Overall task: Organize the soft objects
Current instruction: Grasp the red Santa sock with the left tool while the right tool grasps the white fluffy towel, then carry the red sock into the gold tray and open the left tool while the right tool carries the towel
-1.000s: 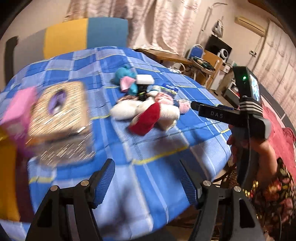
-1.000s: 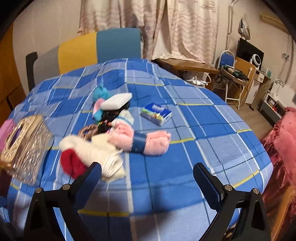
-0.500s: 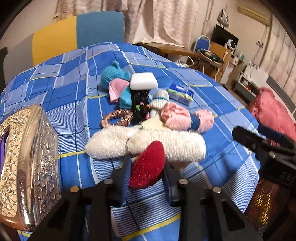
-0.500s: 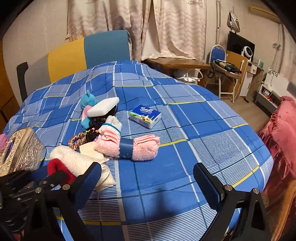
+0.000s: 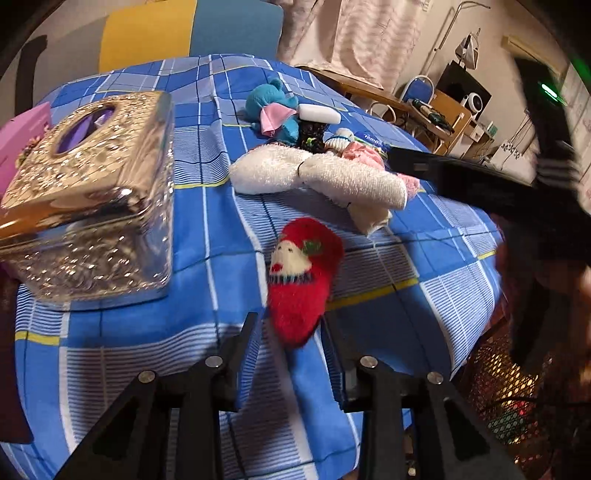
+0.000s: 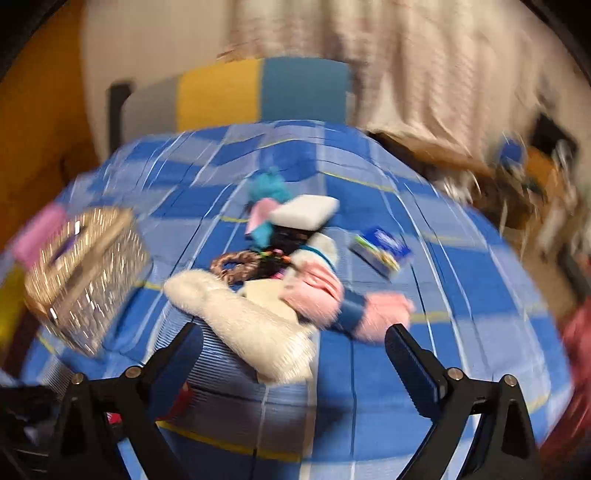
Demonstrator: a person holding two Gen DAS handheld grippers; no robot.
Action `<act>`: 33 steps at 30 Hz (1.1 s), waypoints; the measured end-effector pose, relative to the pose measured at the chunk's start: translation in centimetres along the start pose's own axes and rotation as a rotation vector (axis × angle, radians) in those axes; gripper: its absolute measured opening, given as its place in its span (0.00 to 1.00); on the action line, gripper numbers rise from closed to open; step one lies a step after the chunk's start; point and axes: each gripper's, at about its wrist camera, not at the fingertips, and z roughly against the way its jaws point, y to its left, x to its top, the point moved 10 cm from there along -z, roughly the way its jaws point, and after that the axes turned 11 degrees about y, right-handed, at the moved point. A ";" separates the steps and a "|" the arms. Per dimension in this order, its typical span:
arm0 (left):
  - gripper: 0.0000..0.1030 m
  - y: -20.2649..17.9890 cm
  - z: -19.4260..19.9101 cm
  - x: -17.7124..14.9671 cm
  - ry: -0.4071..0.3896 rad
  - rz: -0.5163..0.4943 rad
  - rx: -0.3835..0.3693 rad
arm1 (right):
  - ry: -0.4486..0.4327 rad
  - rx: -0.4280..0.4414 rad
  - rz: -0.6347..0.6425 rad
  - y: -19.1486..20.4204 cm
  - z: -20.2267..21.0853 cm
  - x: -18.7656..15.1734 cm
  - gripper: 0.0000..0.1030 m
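My left gripper (image 5: 290,325) is shut on a red fuzzy sock (image 5: 301,275) with a white face on it, held over the blue checked tablecloth (image 5: 207,221) away from the pile. Behind it lie a white fluffy towel roll (image 5: 317,175), a pink sock (image 5: 364,153), a teal and pink plush (image 5: 273,110) and a white pad (image 5: 319,113). My right gripper (image 6: 295,345) is open and empty, just short of the white towel roll (image 6: 243,325) and the pink sock (image 6: 321,291). The right wrist view is blurred.
An ornate gold tissue box (image 5: 92,206) stands at the left, a pink box (image 5: 18,133) beside it. A blue tissue packet (image 6: 382,251) lies right of the pile. A brown braided ring (image 6: 236,264) lies behind the towel. A chair (image 5: 188,33) stands behind the table.
My left gripper has pulled the red sock out from under the white towel roll, toward the table's near edge. The right gripper has swung toward the pile, still open.
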 end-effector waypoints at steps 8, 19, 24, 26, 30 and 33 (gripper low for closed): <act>0.32 0.5 1.5 -0.1 -0.041 -0.019 0.036 | 0.228 -0.003 0.256 4.9 -7.3 0.5 0.61; 0.42 -1.0 0.4 1.4 -0.035 -0.093 0.050 | 0.165 0.182 -0.141 0.4 -2.0 -0.9 0.36; 0.43 -2.4 -1.7 3.0 0.000 -0.171 0.114 | 0.132 0.245 -0.275 -1.4 -1.2 -3.3 0.36; 0.43 -2.5 -2.9 3.3 0.019 -0.209 0.149 | 0.151 0.267 -0.297 -1.4 -1.4 -3.9 0.36; 0.42 -1.8 -4.9 3.1 0.050 -0.230 0.198 | 0.142 0.320 -0.333 -1.5 -1.5 -3.8 0.36; 0.25 -1.2 -4.3 3.1 0.027 -0.201 0.207 | 0.154 0.363 -0.366 -1.5 -1.9 -4.1 0.36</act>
